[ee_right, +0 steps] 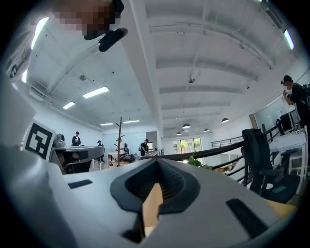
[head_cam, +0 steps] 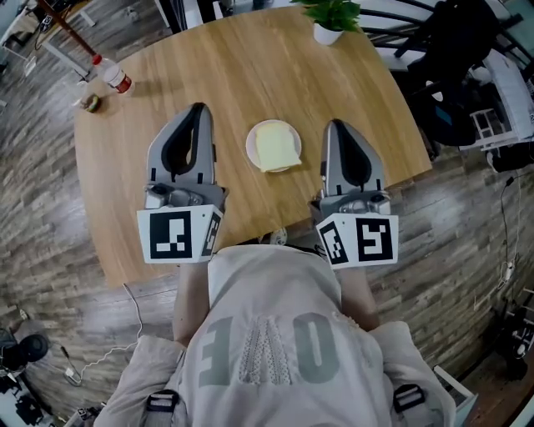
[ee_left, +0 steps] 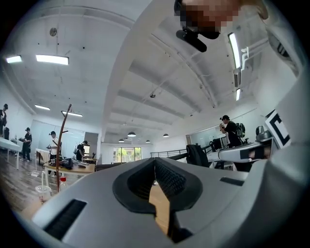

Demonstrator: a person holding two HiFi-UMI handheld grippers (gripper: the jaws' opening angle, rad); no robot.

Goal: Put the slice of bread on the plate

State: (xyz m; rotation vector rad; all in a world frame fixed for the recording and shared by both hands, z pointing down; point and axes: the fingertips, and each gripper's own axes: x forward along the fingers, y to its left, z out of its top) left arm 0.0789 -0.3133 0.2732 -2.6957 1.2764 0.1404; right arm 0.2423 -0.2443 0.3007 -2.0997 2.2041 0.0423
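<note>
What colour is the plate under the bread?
White. The plate shows best in the head view, under the pale yellow bread.

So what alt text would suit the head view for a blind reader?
A slice of bread lies on a small white plate on a wooden table, between the left gripper and the right gripper, both shut and empty. A bottle and a potted plant sit farther back.

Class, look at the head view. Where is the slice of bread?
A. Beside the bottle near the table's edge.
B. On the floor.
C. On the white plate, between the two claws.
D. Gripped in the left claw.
C: the slice of bread lies on the white plate, on the wooden table between the left claw and the right claw; neither claw holds it.
</note>
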